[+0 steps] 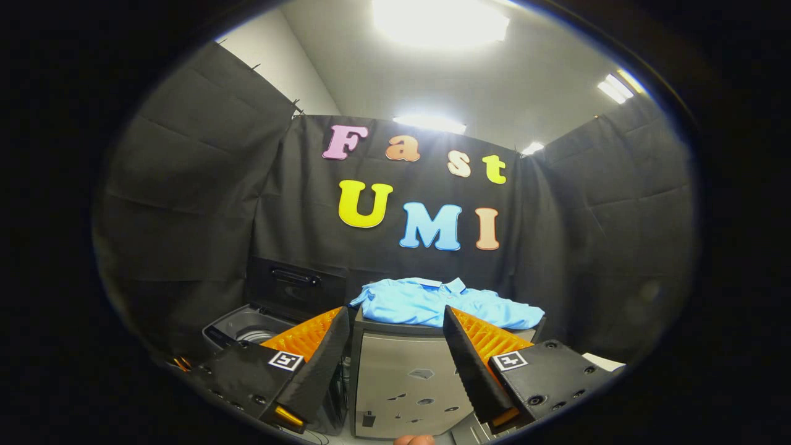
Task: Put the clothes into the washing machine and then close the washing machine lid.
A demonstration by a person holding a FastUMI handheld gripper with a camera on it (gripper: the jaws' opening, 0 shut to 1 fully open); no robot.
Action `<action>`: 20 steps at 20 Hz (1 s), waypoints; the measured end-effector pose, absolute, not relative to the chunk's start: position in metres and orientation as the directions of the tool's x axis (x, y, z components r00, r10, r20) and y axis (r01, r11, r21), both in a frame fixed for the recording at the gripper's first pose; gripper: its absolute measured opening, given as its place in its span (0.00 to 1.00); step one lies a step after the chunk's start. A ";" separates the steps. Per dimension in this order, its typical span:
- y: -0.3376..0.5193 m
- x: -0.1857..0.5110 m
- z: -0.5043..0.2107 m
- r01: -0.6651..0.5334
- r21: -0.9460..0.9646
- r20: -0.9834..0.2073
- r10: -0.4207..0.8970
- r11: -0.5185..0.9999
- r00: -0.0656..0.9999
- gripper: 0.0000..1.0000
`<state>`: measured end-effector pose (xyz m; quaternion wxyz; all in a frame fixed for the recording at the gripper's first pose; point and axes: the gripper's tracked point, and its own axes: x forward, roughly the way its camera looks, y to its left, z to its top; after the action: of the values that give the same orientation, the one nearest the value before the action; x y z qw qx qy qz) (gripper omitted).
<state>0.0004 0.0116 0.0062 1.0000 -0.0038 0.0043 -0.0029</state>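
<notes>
Your light-blue collared cloth shirt (432,303) lies spread on top of the grey metal cabinet (408,377), beyond the fingertips and just right of the open dark washing machine (253,324). It looks light, soft and floppy, so pinch a bunched fold near its front edge. Your black-and-orange gripper (395,327) is wide open, holding and touching nothing

Ceiling lights (440,21) high above the tongs (395,346) blow out to white glare; the booth below stays dim, and fisheye distortion bends the edges.
</notes>
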 end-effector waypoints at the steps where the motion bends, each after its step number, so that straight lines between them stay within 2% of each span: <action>1: 0.012 -0.001 0.006 0.007 -0.010 -0.009 -0.007 1.000 1.000 0.95; 11: 0.015 0.001 0.016 0.005 -0.020 -0.028 -0.005 1.000 1.000 0.95; 20: -0.016 0.041 0.024 0.004 0.031 -0.209 0.003 1.000 0.978 0.95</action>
<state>0.0411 -0.0158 0.0243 0.9943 0.0157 0.1051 -0.0001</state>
